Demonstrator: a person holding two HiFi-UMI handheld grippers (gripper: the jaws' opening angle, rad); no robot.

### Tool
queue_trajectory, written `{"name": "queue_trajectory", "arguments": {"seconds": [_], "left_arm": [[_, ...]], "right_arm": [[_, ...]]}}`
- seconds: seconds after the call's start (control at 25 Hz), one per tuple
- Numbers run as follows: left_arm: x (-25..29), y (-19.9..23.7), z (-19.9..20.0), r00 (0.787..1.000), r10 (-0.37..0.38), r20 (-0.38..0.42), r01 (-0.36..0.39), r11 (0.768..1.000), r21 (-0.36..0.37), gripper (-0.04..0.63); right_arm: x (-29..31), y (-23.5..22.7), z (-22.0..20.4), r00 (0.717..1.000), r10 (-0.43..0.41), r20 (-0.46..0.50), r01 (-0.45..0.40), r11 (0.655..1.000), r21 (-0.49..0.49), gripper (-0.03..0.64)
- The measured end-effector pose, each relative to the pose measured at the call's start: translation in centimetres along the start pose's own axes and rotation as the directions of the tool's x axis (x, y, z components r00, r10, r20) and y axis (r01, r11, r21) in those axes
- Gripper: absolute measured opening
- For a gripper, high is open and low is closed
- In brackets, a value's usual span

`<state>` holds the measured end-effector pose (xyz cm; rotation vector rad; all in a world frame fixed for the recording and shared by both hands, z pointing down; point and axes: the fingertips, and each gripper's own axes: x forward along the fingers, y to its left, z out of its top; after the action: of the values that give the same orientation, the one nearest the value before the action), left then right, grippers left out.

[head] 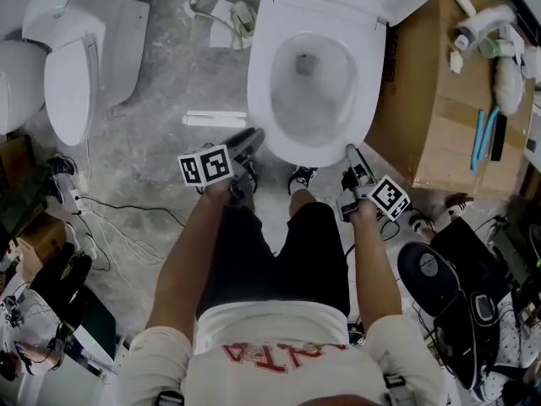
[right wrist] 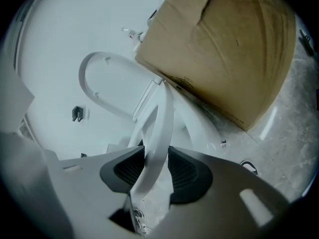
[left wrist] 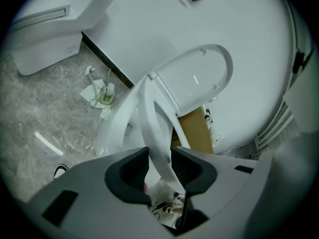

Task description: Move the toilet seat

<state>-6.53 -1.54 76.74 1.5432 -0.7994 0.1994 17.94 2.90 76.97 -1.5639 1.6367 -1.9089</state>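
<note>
The white toilet seat (head: 260, 91) rings the open bowl (head: 308, 87) straight ahead of me. My left gripper (head: 252, 139) holds the seat's front left rim and my right gripper (head: 352, 156) holds its front right rim. In the left gripper view the seat (left wrist: 154, 128) runs up between the dark pads of the left gripper (left wrist: 159, 166), raised off the bowl (left wrist: 112, 128), with the lid (left wrist: 199, 78) upright behind. In the right gripper view the seat (right wrist: 159, 128) is pinched in the right gripper (right wrist: 157, 171), and the lid (right wrist: 107, 83) stands against the wall.
A second toilet (head: 76, 49) stands at the left. A cardboard box (head: 439, 100) with bottles on it sits tight against the bowl's right side. Cables (head: 101, 227) trail on the floor at the left, and black bags (head: 448, 294) lie at the right. My feet stand before the bowl.
</note>
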Motion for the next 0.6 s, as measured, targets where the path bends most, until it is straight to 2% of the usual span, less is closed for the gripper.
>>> {"name": "queue_trajectory", "arguments": {"seconds": [0.12, 0.2, 0.36, 0.6], "left_arm": [[-1.0, -1.9, 1.1, 0.998, -0.038, 0.052, 0.038, 0.999, 0.003, 0.143], [-1.6, -3.3, 1.8, 0.993, -0.073, 0.09, 0.074, 0.997, 0.002, 0.143], [-3.0, -6.1, 3.7, 0.978, -0.136, 0.155, 0.134, 0.991, 0.023, 0.144], [-4.2, -9.8, 4.9, 0.953, -0.225, 0.205, 0.223, 0.974, 0.034, 0.144]], "right_arm": [[-0.6, 2.0, 0.9, 0.999, 0.039, 0.018, -0.039, 0.999, 0.022, 0.144], [-1.2, 3.4, 1.7, 0.997, 0.077, 0.025, -0.077, 0.997, 0.001, 0.147], [-2.0, 6.5, 3.4, 0.988, 0.151, 0.031, -0.149, 0.988, -0.04, 0.156], [-2.9, 8.9, 5.4, 0.979, 0.198, 0.043, -0.196, 0.98, -0.041, 0.164]]}}
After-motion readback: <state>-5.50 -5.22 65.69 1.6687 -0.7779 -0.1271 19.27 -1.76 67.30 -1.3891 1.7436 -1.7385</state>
